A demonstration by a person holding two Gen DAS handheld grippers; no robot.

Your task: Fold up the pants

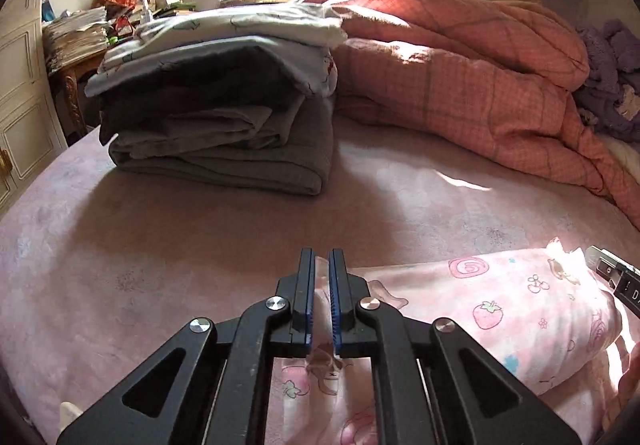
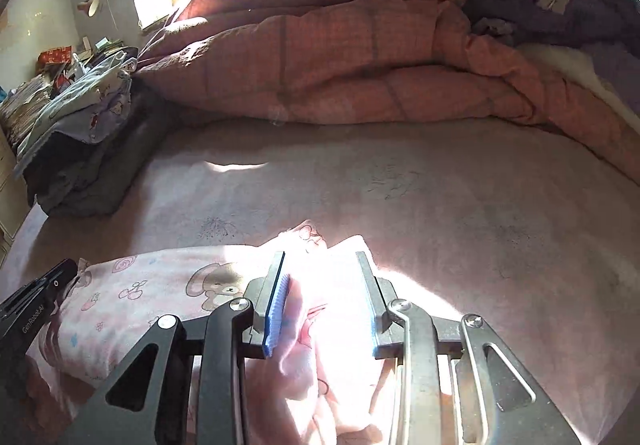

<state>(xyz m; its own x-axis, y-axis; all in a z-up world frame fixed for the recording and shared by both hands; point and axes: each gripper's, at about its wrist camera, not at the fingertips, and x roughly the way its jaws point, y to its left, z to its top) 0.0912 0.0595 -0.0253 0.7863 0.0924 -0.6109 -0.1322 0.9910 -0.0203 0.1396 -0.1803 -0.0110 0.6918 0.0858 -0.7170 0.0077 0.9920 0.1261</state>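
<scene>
The pink pants (image 1: 500, 309), printed with strawberries and bears, lie as a folded band across the near part of the bed. My left gripper (image 1: 322, 261) is shut on one end of them, with a thin fold of pink cloth pinched between its blue pads. My right gripper (image 2: 320, 257) holds the other end, its jaws set wider around a thick bunch of the pants (image 2: 160, 285) in bright sunlight. Each gripper shows in the other's view: the right gripper (image 1: 616, 277) at the right edge, the left gripper (image 2: 36, 297) at the left edge.
A stack of folded grey and white clothes (image 1: 224, 117) sits at the far left of the pink bed sheet (image 1: 160, 237). A bunched pink quilt (image 1: 460, 77) and a purple blanket (image 1: 612, 69) lie along the back. A cluttered desk (image 1: 80, 33) stands beyond the bed.
</scene>
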